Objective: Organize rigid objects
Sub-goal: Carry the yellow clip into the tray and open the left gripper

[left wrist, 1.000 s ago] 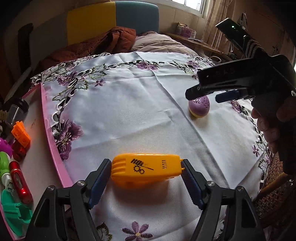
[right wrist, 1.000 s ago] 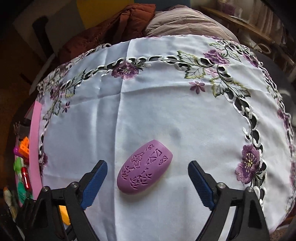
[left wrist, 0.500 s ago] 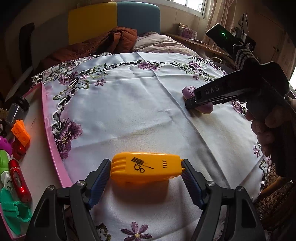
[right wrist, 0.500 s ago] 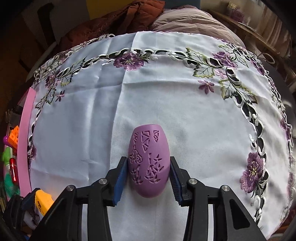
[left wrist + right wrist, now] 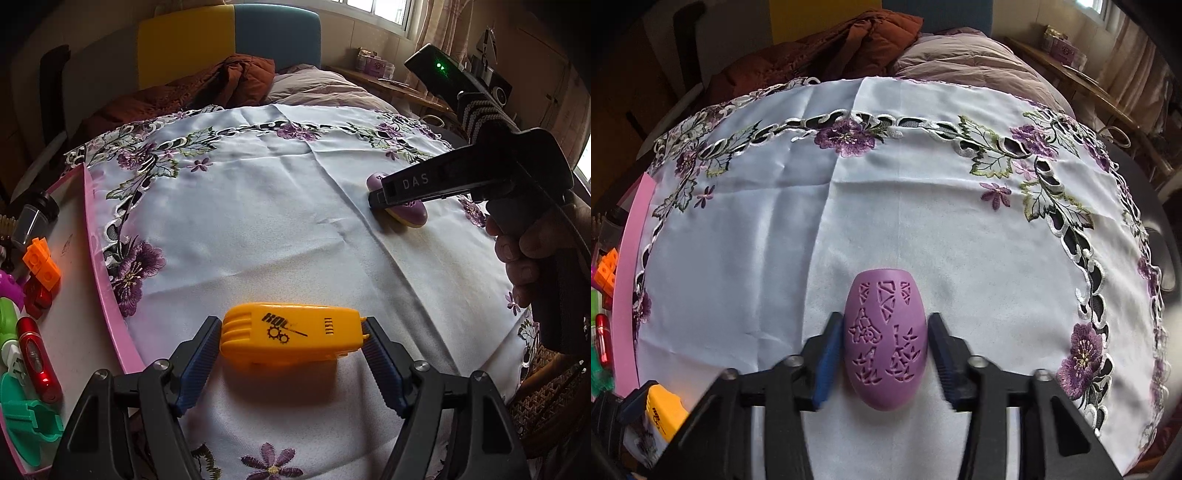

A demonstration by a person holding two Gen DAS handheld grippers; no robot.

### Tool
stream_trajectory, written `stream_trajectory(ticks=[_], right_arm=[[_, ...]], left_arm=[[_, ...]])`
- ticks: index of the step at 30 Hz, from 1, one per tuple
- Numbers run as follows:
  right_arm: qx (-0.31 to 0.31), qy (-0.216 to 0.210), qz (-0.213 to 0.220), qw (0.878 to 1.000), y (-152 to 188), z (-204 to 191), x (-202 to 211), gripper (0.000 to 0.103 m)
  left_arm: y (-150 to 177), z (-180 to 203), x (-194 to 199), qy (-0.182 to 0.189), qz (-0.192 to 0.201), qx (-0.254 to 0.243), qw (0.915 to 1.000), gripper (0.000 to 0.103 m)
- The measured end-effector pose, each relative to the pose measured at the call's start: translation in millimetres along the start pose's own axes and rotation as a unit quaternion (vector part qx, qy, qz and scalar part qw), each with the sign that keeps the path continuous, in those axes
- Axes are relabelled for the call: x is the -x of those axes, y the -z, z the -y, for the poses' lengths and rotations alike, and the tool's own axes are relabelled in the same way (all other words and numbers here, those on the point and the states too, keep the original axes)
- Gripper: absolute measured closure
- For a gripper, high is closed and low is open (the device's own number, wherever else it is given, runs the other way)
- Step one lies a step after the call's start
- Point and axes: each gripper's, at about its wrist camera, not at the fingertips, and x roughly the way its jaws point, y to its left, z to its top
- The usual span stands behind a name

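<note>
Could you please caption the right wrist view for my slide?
Right gripper closing around a carved purple egg-shaped piece on an embroidered tablecloth.

A white tablecloth (image 5: 258, 229) with purple flowers sewn around its edge covers the counter. Behind it is a bed with a brown blanket (image 5: 207, 88) bunched up next to a pale pink quilt (image 5: 317, 88). The headboard (image 5: 229, 37) is half yellow and half blue. Far back on the right, a wooden shelf (image 5: 391, 83) runs under a window with light curtains (image 5: 439, 26). A small purple box (image 5: 373, 64) sits on that shelf. At the lower right corner, part of a woven wicker chair (image 5: 546, 402) peeks out from under the cloth.
</note>
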Motion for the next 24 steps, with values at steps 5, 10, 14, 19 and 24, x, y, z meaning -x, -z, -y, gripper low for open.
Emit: stream_trajectory(ticks=[5,10,14,19,24], right_arm=[[0.013,0.008,-0.002,1.0,1.5,-4.3,-2.8,0.059],[0.002,-0.001,-0.01,1.0,3.2,-0.2,-5.9,0.059],[0.019,0.011,-0.005,1.0,4.6,-5.2,-5.7,0.059],[0.035,0.021,0.001,0.999,6.6,-9.5,-4.4,0.059],[0.047,0.029,0.007,0.998,11.2,-16.1,-0.3,0.059]], left_arm=[[-0.2,-0.9,0.7,0.001,0.001,0.001,1.0,0.026],[-0.2,0.0,0.5,-0.003,0.004,-0.003,1.0,0.026],[0.3,-0.5,3.0,0.002,0.006,0.003,1.0,0.026],[-1.7,1.0,13.3,0.009,0.019,0.001,0.9998,0.026],[-6.1,-4.8,34.5,0.017,0.037,0.007,0.9991,0.026]])
